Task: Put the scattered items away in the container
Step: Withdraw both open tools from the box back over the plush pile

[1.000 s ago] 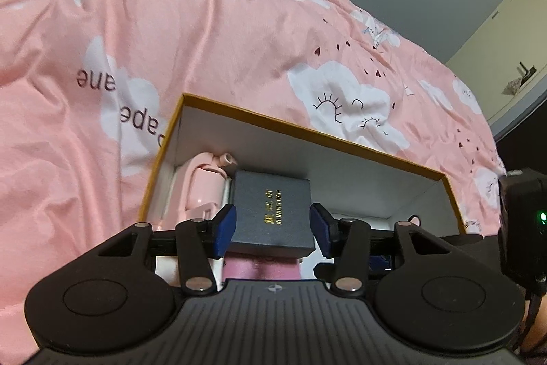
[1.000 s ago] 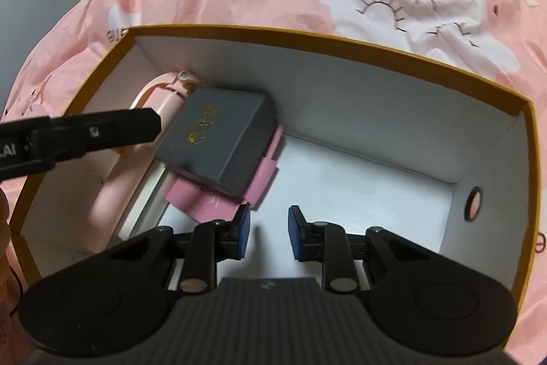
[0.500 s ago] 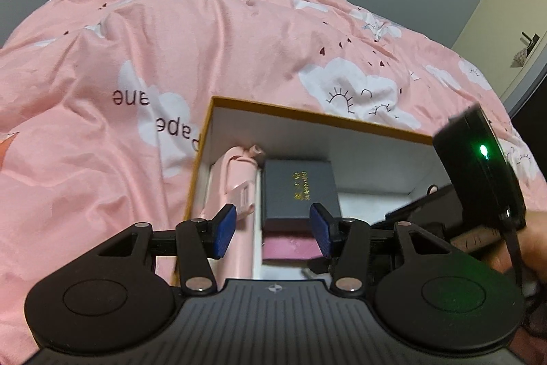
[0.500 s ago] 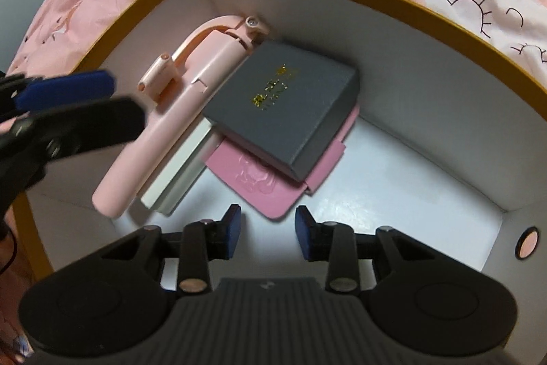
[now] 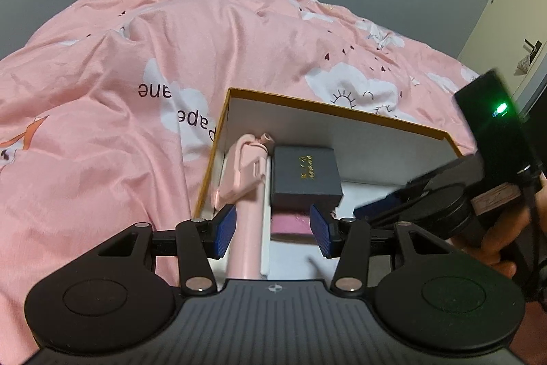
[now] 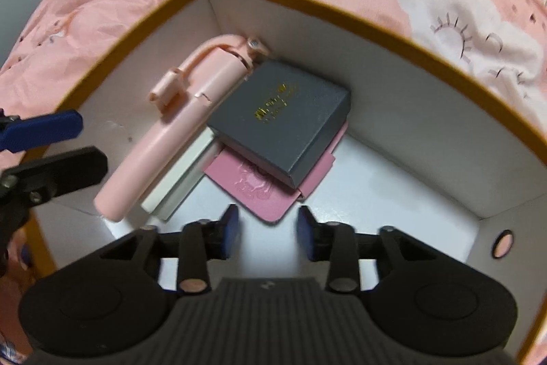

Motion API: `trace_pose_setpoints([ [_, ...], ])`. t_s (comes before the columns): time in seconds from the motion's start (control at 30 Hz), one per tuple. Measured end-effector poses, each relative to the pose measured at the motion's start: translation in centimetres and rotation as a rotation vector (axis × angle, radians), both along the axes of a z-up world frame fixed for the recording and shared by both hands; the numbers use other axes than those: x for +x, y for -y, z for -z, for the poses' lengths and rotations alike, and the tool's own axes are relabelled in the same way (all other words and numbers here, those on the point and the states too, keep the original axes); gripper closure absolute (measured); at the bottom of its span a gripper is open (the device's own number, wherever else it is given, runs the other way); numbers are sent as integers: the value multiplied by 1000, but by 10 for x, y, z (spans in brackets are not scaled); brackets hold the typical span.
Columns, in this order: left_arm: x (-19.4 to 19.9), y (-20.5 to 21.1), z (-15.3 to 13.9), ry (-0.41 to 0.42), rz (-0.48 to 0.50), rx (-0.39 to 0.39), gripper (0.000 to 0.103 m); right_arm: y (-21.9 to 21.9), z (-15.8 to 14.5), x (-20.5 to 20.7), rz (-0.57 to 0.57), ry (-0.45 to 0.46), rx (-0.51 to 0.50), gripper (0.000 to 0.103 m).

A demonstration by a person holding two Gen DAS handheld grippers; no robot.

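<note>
Now both grippers — the left gripper (image 5: 272, 231) parted and empty, the right gripper (image 6: 267, 232) just opened wider with nothing held — are seen drawn back from the yellow-rimmed white cardboard box (image 6: 393, 98), inside which the dark grey gold-lettered case (image 6: 280, 118) is left atop the pink wallet (image 6: 253, 183).

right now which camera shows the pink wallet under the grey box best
The right wrist view: the pink wallet shows its embossed face and corner, sticking out from under the grey box. The left wrist view catches only a thin pink strip below that box.

Both wrist views down into box (image 5: 335, 112)
</note>
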State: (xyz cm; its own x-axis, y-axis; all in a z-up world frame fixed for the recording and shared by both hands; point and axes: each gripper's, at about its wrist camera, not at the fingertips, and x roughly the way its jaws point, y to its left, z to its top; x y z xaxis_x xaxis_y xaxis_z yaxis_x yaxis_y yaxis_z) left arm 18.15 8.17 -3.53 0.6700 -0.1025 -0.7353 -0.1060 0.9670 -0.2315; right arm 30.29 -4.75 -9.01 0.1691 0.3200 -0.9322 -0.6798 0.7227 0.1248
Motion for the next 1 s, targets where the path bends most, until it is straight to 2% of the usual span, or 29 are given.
trace_pose_setpoints([
  [0.1, -14, 8, -3, 19, 9, 0, 47, 6, -18, -16, -17, 92, 17, 44],
  [0.2, -27, 16, -9, 46, 18, 24, 46, 18, -35, -30, 7, 214, 38, 41],
  [0.27, -36, 20, -14, 64, 23, 42, 44, 30, -47, -40, 57, 288, 58, 31],
  [0.43, -56, 21, -30, 90, 37, 46, 43, 55, -72, -60, 147, 366, 168, 31],
  [0.57, -73, 13, -43, 90, 46, 14, 43, 70, -87, -86, 200, 389, 262, 31],
  [0.7, -92, 7, -54, 86, 54, 20, 43, 78, -96, -117, 214, 395, 327, 31],
  [1.0, -142, -6, -56, 34, 38, 92, 43, 87, -85, -183, 207, 377, 350, 32],
])
